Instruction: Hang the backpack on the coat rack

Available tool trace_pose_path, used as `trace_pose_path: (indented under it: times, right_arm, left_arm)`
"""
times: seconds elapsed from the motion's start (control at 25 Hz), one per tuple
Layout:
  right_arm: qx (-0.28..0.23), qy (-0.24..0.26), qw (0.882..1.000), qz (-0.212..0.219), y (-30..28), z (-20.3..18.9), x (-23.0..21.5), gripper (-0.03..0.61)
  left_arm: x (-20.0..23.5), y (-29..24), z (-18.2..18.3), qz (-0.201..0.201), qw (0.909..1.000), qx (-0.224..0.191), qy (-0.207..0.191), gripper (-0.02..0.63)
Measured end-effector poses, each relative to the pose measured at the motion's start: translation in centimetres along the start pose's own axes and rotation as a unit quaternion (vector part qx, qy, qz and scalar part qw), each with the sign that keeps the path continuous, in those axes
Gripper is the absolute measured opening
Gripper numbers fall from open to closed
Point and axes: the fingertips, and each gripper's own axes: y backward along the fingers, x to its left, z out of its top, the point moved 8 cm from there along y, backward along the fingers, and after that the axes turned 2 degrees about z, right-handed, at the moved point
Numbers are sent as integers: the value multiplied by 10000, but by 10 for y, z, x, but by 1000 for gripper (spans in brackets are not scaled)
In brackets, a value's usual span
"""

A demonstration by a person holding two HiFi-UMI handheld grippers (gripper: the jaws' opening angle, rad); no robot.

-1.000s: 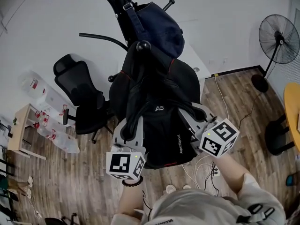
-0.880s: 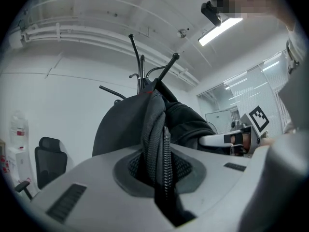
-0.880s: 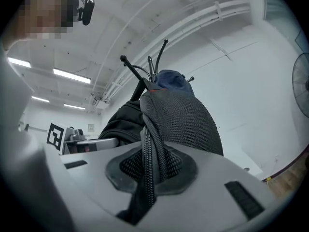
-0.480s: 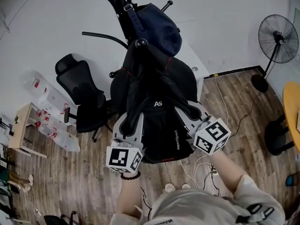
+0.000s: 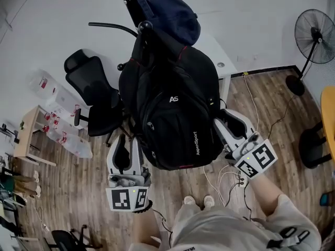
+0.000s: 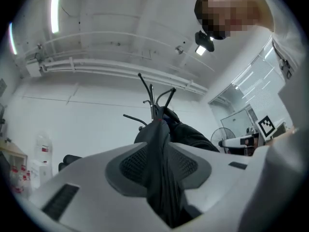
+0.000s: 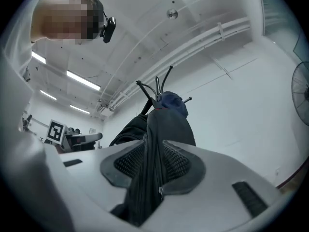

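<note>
The black backpack [image 5: 178,103] hangs from the black coat rack [image 5: 118,27], under a navy bag [image 5: 175,17]. My left gripper [image 5: 125,140] is low at the backpack's left, off its body. Its jaws have just been opening and now stand open; in the left gripper view [image 6: 158,149] a dark strap of the backpack [image 6: 193,137] lies loosely in the gap. My right gripper [image 5: 230,118] is at the backpack's lower right, jaws also spread. In the right gripper view [image 7: 154,146] a black strap runs between the pads, with the backpack [image 7: 169,122] and the rack [image 7: 157,88] beyond.
A black office chair [image 5: 91,95] stands left of the rack. A white cabinet [image 5: 222,67] is behind the backpack, and a floor fan [image 5: 314,35] stands at the far right. Cables [image 5: 225,179] lie on the wood floor near the person's feet [image 5: 198,200]. Clear plastic boxes [image 5: 57,124] sit at the left.
Both grippers have drawn back from the backpack towards the person. The left jaws have spread apart. The backpack now hangs from the rack with its front uncovered.
</note>
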Motion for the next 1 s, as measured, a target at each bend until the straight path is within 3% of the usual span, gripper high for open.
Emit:
trace_pose_path:
  times: [0.08, 0.2, 0.4, 0.52, 0.84, 1.0]
  right_arm:
    - [-42, -195, 9997, -104, 17, -7, 2, 115]
    - [37, -643, 9979, 52, 41, -28, 22, 41]
    - [768, -612, 9950, 155, 75, -77, 74, 32]
    - [1087, -856, 9904, 3, 93, -99, 107, 32]
    - [1634, -931, 9821, 47, 140, -118, 222, 32]
    - [1590, -729, 9845, -121, 159, -113, 257, 32]
  left_arm:
    - [-1, 26, 1, 101, 9999, 14, 112, 111]
    - [-14, 61, -16, -40, 9986, 338, 400, 15]
    - [-41, 117, -73, -287, 9870, 1309, 890, 9]
    - [-51, 143, -90, -480, 9807, 1622, 979, 9]
    - [-46, 233, -97, -883, 9685, 1958, 1258, 9]
    - [-46, 260, -93, -1175, 9678, 1798, 1314, 9]
